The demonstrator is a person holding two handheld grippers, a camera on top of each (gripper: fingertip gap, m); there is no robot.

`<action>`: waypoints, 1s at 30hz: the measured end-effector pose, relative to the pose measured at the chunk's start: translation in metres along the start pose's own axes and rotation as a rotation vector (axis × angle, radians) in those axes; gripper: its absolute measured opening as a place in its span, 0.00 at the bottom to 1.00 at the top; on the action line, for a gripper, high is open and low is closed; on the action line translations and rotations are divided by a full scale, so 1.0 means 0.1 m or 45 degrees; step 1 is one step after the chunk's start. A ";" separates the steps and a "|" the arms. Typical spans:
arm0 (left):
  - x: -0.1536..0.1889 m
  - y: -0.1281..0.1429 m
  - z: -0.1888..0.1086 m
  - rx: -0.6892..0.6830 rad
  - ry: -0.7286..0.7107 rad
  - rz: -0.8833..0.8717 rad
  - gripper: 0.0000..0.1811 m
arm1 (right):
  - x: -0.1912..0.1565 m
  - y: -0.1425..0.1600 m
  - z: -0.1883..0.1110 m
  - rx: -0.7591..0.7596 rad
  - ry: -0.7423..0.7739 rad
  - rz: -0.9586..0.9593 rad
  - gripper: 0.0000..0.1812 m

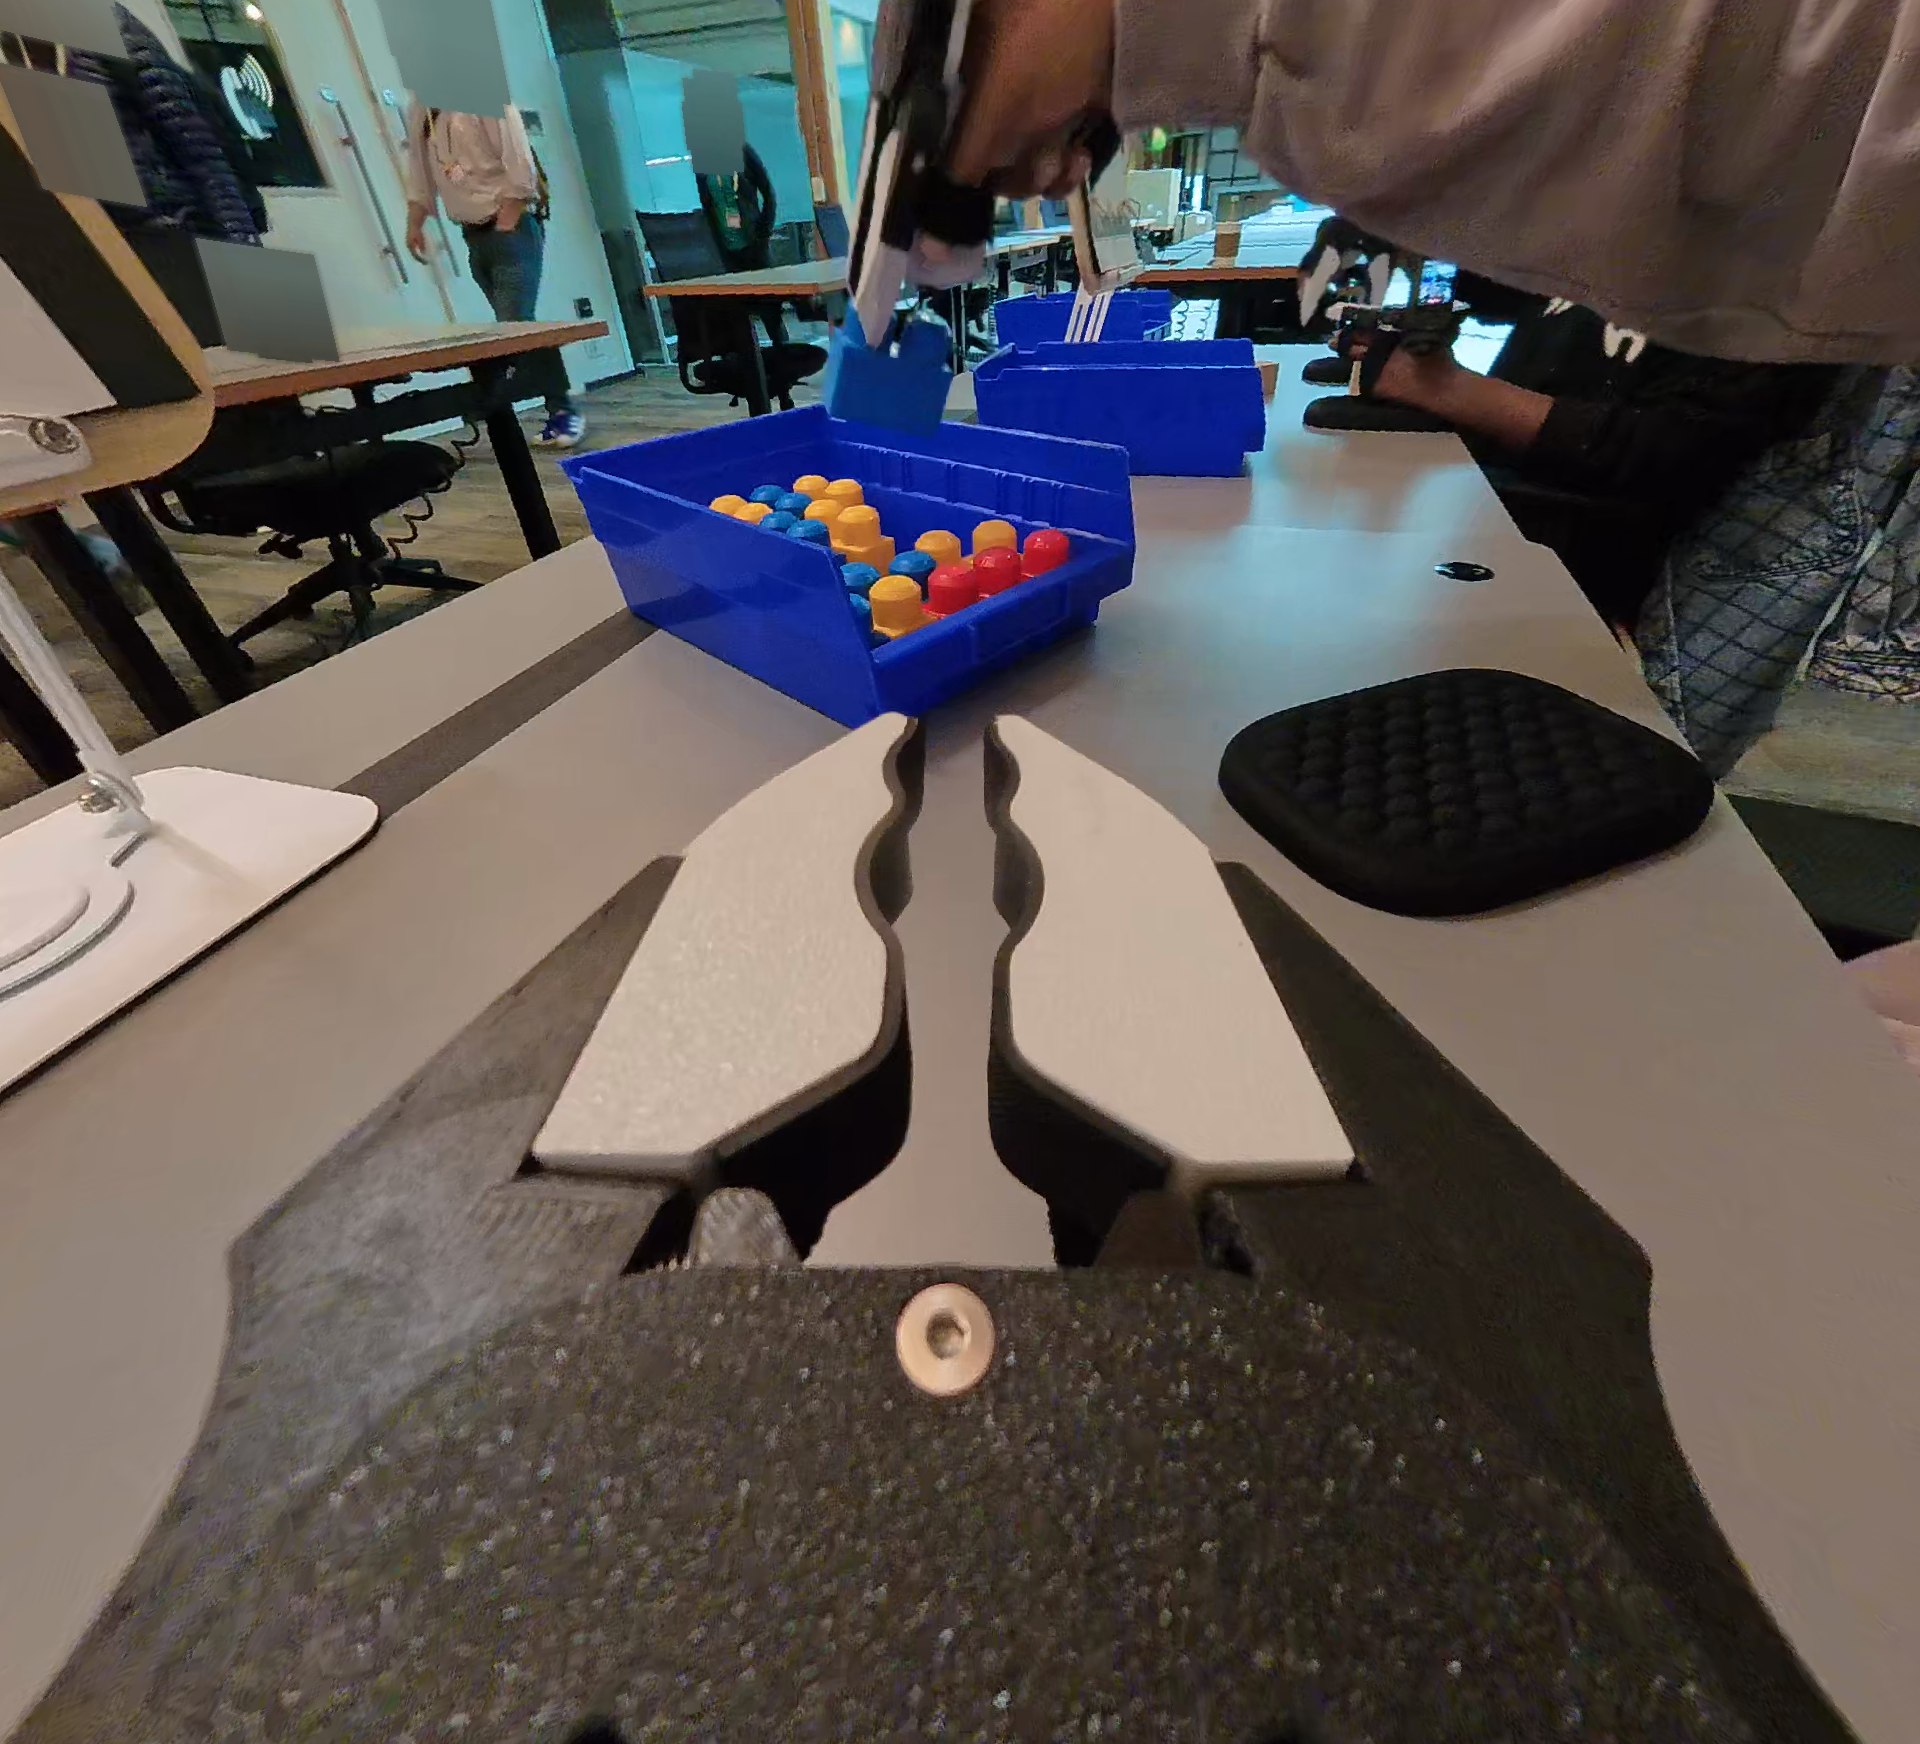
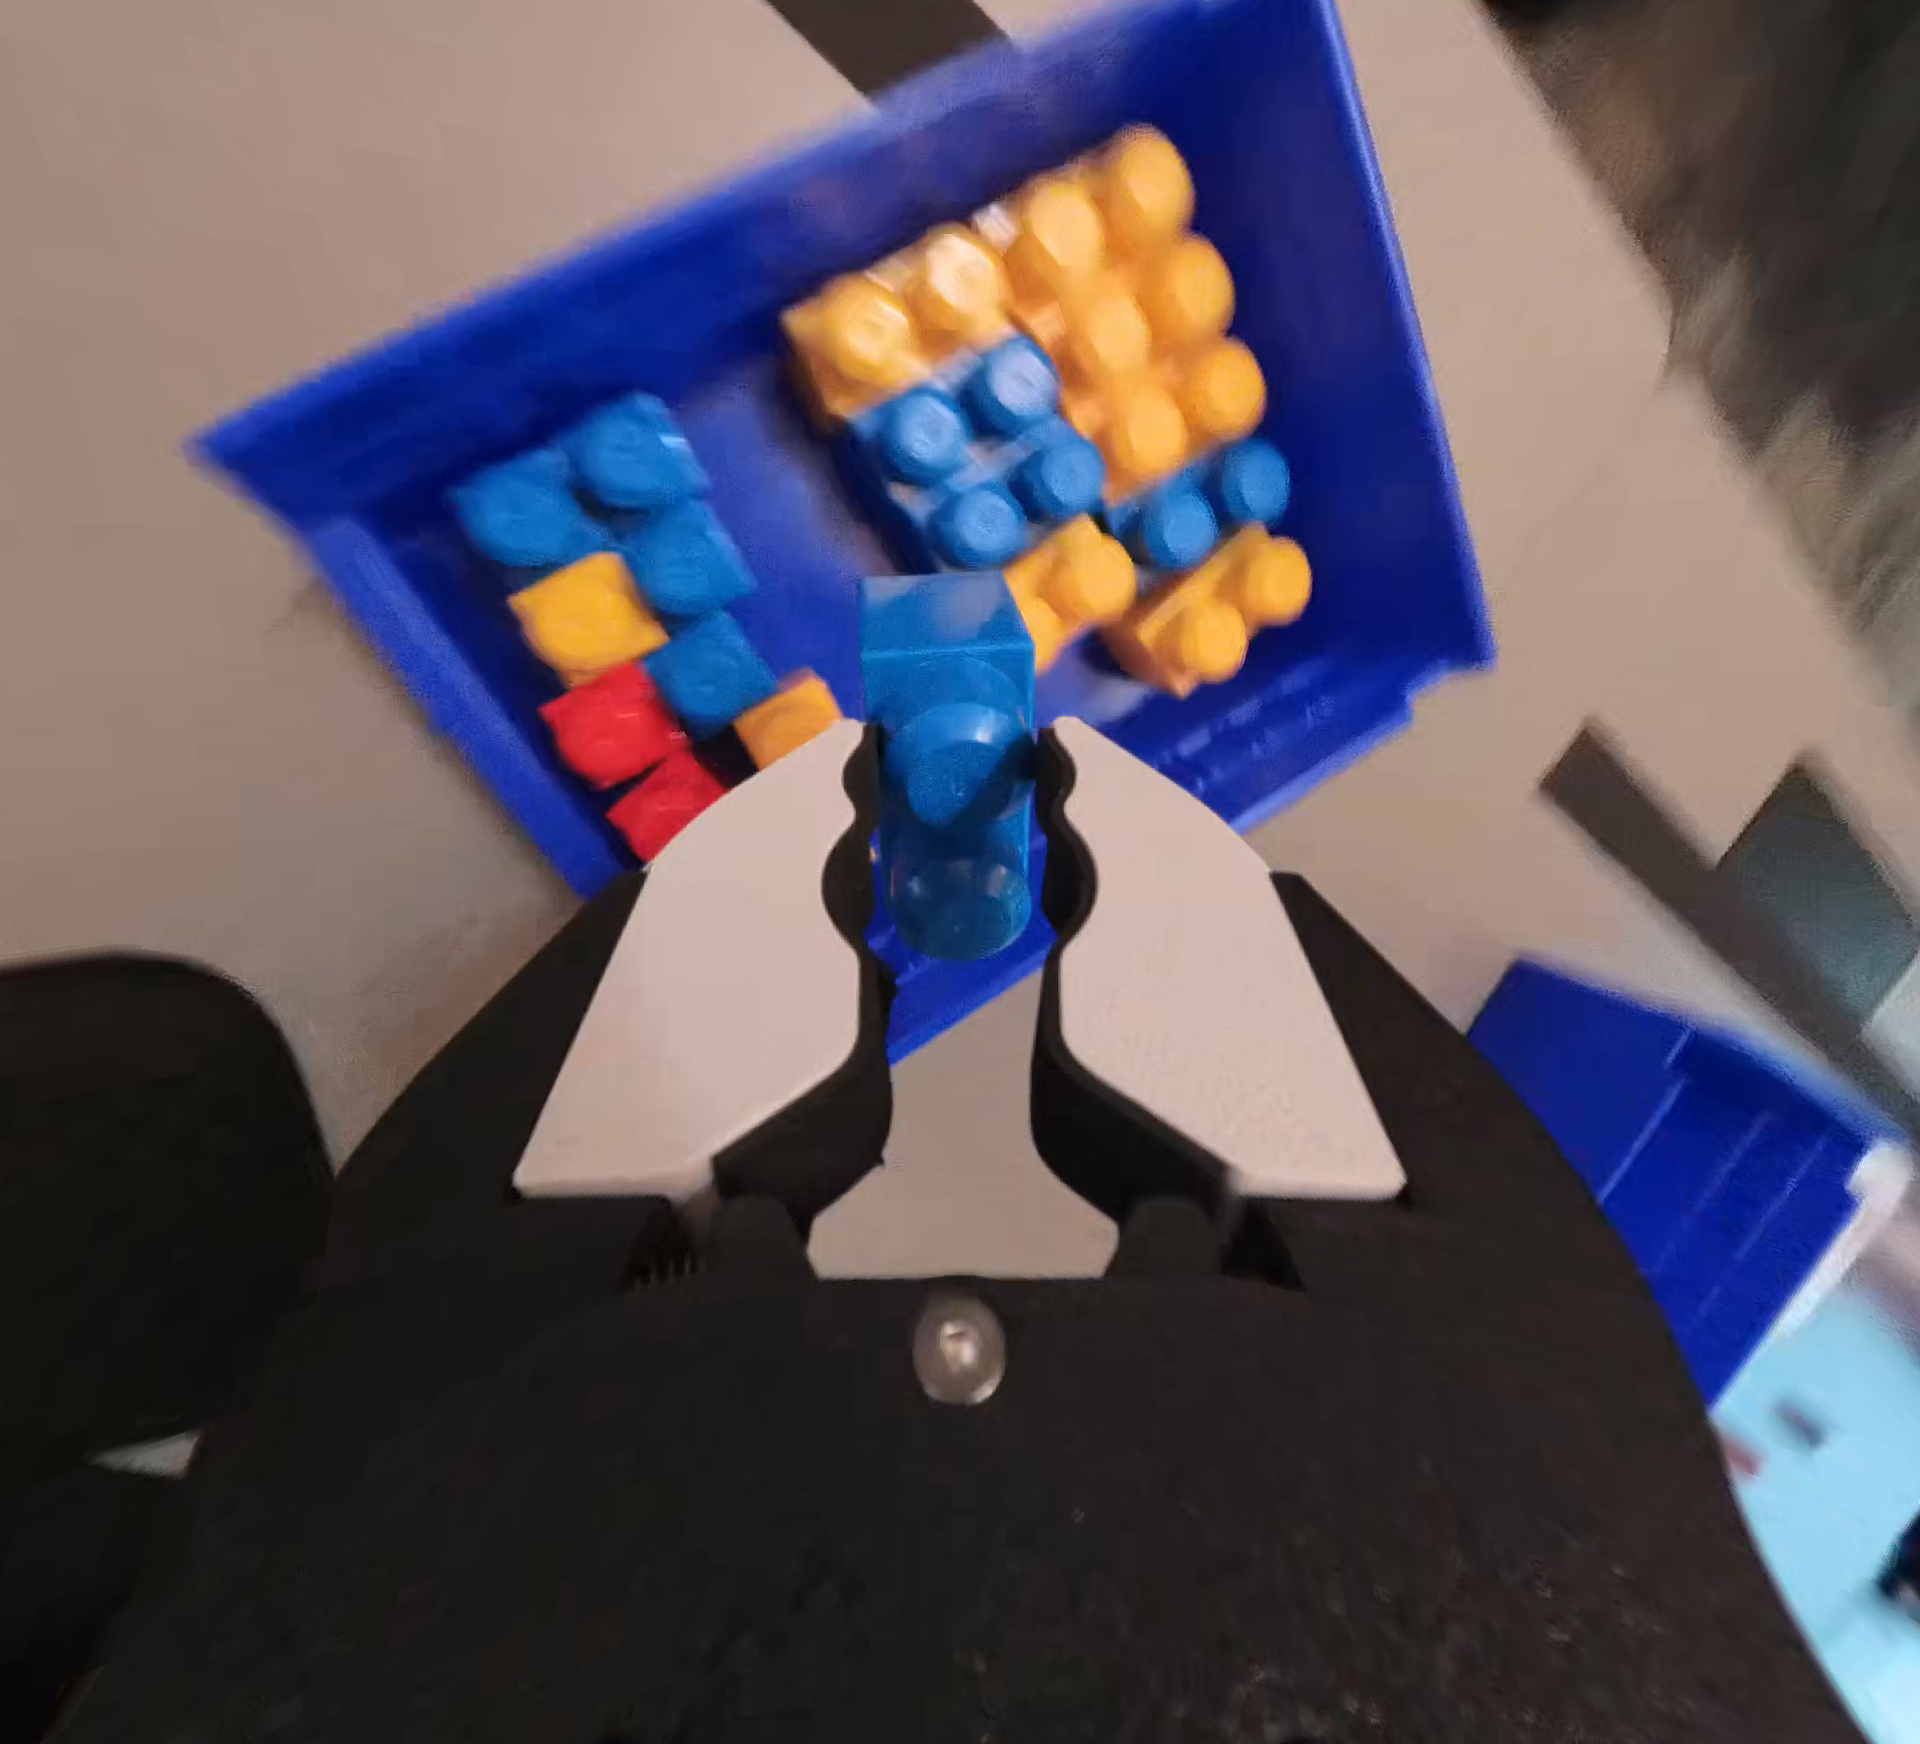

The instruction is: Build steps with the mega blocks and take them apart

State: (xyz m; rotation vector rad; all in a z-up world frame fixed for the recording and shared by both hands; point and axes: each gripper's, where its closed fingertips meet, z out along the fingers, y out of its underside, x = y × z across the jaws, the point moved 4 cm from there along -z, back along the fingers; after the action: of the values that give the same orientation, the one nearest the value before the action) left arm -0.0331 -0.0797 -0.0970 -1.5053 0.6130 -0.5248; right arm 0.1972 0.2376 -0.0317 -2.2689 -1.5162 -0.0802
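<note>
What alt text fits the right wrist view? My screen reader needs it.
The right gripper clamps a blue block above a blue bin of yellow, blue and red blocks on a grey table. The picture is blurred.

Black dimpled pad [image 1: 1465,785] on grey table [image 1: 1299,572], white stand base [image 1: 156,873]

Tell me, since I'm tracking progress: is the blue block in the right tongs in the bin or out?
Out. The right tongs hold the blue block above the bin, clear of its rim.
</note>
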 end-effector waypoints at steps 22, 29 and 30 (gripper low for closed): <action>-0.09 -0.01 -0.06 -0.003 -0.057 -0.052 0.04 | 0.44 0.47 1.30 -0.446 0.170 0.990 0.16; -0.12 0.01 -0.06 -0.011 -0.063 -0.064 0.04 | 0.52 0.43 1.33 -0.363 0.190 0.982 0.17; -0.12 0.01 -0.06 -0.012 -0.066 -0.063 0.04 | 0.54 0.40 1.31 -0.332 0.202 0.949 0.19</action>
State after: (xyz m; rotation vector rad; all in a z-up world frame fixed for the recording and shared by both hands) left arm -0.0463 -0.0764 -0.0977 -1.5412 0.5399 -0.5201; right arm 0.2318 0.3199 -0.1488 -2.8051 -0.5372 -0.2430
